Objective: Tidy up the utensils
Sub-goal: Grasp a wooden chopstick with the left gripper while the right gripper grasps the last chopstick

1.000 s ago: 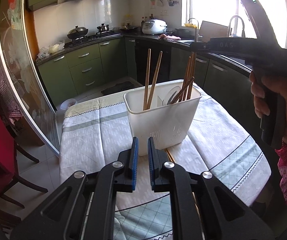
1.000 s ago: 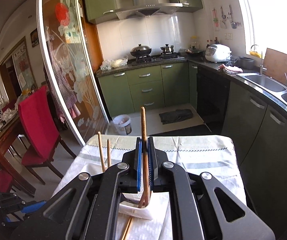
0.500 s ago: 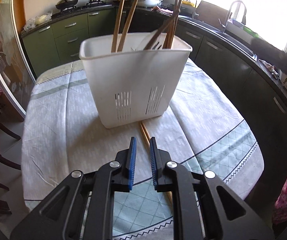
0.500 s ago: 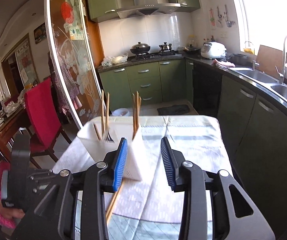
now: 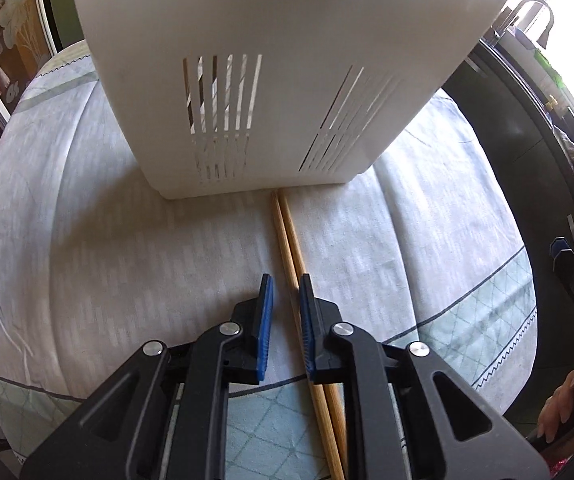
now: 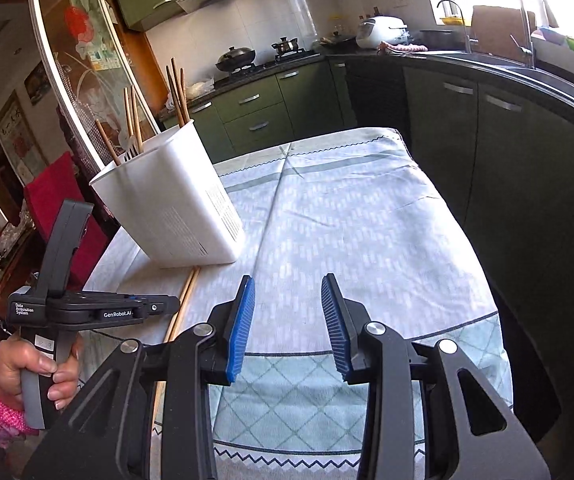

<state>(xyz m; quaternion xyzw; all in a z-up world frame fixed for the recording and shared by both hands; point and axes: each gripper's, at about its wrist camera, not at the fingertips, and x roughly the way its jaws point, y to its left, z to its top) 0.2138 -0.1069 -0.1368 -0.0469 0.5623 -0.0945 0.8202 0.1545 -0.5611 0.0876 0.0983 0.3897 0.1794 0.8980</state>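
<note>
Now two chopsticks [image 5: 287, 240] lie before the white holder [image 5: 271, 80]
Left gripper [image 5: 285, 292] jaws narrow, chopsticks between them, unpressed; right gripper [image 6: 289, 292] jaws apart and empty

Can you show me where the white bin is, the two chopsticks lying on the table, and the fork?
white bin [image 6: 175, 208]: right wrist view, on its front wall.
chopsticks [image 5: 287, 236]: left wrist view, mid-shaft on the cloth.
fork [image 6: 129, 154]: right wrist view, its tines above the bin's rim.
</note>
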